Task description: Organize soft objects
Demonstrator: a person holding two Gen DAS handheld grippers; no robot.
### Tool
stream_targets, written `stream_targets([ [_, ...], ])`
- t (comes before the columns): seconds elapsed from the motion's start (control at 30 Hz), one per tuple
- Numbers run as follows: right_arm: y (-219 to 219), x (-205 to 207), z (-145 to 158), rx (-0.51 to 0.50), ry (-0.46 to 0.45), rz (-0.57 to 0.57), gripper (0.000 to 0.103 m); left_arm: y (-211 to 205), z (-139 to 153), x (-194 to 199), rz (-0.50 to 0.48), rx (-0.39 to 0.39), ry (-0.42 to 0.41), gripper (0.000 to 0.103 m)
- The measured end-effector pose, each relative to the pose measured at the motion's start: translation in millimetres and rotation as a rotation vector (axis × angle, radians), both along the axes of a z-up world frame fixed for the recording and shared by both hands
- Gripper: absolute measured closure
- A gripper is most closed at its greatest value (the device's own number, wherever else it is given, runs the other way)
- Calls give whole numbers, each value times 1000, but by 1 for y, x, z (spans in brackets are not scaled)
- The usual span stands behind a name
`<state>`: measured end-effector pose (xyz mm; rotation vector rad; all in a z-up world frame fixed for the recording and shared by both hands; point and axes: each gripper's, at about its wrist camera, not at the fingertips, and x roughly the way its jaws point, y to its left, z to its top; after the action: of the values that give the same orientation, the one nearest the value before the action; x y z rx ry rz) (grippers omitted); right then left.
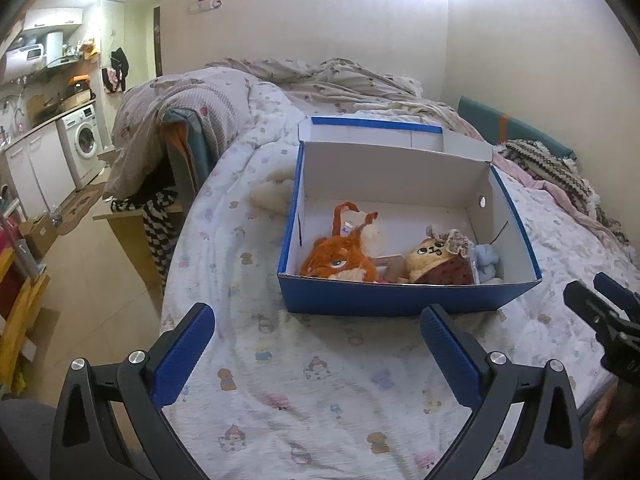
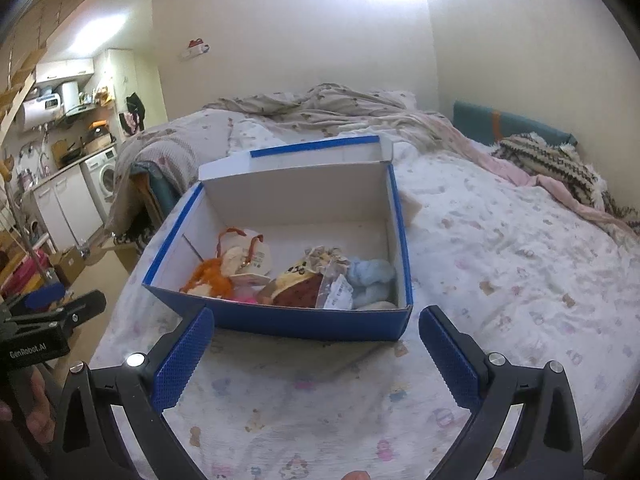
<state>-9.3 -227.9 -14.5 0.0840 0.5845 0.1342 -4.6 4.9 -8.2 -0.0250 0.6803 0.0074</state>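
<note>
Fingers (image 1: 450, 354) of left gripper (image 1: 318, 312) spread wide, nothing between blue pads, hovering above printed bedsheet (image 1: 304, 384). Fingers (image 2: 448, 354) of right gripper (image 2: 316, 314) likewise spread wide and empty, just short of the near wall of blue box (image 2: 280, 322). In the left wrist view, blue box (image 1: 384, 300) at 12 o'clock from the gripper, resting on the sheet, lid flap (image 1: 376, 136) folded back upright at the far side. Inside, against the near wall: orange plush (image 1: 338, 258) at 9 o'clock within the box, straps raised; yellow-faced plush (image 1: 438, 258) with dark red body near centre; pale blue plush (image 1: 486, 260) at 3 o'clock, touching the yellow-faced one. Small wooden block (image 1: 394, 266) between orange and yellow-faced items. White fluffy plush (image 1: 270, 194) outside the box, just beside its wall at 9 o'clock, lying on the sheet. Right gripper (image 1: 600, 312) visible at 3 o'clock at frame edge. In the right wrist view, same contents: orange plush (image 2: 210, 278), yellow-faced plush (image 2: 296, 286), pale blue plush (image 2: 372, 280), plus paper tag (image 2: 338, 296) between the latter two. Left gripper (image 2: 76, 306) at 9 o'clock. Rumpled duvet (image 2: 320, 108) at 12 o'clock beyond the box; knitted blanket (image 2: 552, 164) at 2 o'clock; washing machine (image 2: 102, 176) at 10 o'clock, well apart.
</note>
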Motion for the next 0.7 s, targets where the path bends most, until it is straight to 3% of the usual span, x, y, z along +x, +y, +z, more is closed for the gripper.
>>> stream_targets([
  [0.7,8,-3,-2,-16,5,15,0,-3,1,0,-19,-5,-1,0],
])
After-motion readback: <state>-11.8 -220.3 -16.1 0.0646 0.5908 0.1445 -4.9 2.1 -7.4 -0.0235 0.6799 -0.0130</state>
